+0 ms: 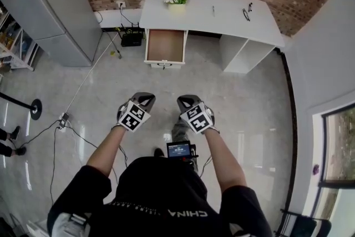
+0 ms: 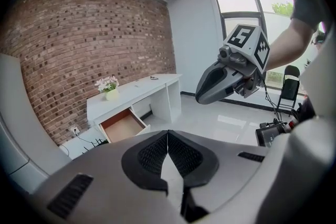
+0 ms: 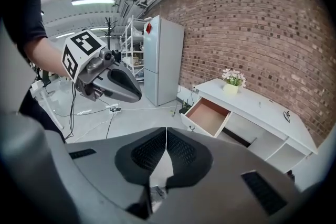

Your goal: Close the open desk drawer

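Holding the left tongs [image 1: 145, 97] and right tongs [image 1: 186, 100] side by side over the glossy pale floor [image 1: 249, 102], both pressed together, empty. Looking well ahead at the white brown-bottomed desk drawer [image 1: 165, 46], pulled out under the white tabletop [image 1: 222, 13], below a yellow flower pot [image 1: 177, 7].

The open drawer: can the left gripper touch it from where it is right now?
Probably not yet. The drawer sticks out of the white desk, far across the floor from the left gripper. Nothing between them seems to block the way, so the person would just need to walk closer.
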`<state>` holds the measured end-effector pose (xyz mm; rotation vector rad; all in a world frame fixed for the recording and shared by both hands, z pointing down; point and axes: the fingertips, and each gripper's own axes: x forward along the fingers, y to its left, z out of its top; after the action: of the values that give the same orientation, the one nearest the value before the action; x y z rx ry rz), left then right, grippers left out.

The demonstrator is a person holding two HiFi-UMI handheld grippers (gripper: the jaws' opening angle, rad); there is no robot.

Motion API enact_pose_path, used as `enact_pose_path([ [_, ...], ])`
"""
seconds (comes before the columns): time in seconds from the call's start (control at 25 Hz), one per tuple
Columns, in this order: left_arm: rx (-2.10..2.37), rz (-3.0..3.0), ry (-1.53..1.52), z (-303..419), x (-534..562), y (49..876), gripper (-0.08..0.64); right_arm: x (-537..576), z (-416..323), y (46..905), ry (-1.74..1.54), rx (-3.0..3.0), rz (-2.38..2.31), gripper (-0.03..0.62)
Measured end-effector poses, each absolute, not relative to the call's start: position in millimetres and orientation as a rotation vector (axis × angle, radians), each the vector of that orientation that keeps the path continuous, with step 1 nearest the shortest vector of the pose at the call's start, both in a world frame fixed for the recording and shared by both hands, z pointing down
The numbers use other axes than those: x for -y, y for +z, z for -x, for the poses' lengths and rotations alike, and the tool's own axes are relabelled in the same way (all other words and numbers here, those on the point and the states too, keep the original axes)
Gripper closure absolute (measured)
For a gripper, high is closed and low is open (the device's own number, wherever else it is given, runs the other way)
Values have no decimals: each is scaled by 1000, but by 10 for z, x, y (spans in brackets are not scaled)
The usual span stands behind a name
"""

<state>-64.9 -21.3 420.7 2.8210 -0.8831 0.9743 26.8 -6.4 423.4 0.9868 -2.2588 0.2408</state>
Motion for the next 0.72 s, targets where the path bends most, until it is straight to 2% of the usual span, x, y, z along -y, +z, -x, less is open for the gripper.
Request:
enact_pose_path([
  [0.72,1058,-2719,1003,50,2824,4060,548,2811,-743,4084,198,2342,-799,577],
])
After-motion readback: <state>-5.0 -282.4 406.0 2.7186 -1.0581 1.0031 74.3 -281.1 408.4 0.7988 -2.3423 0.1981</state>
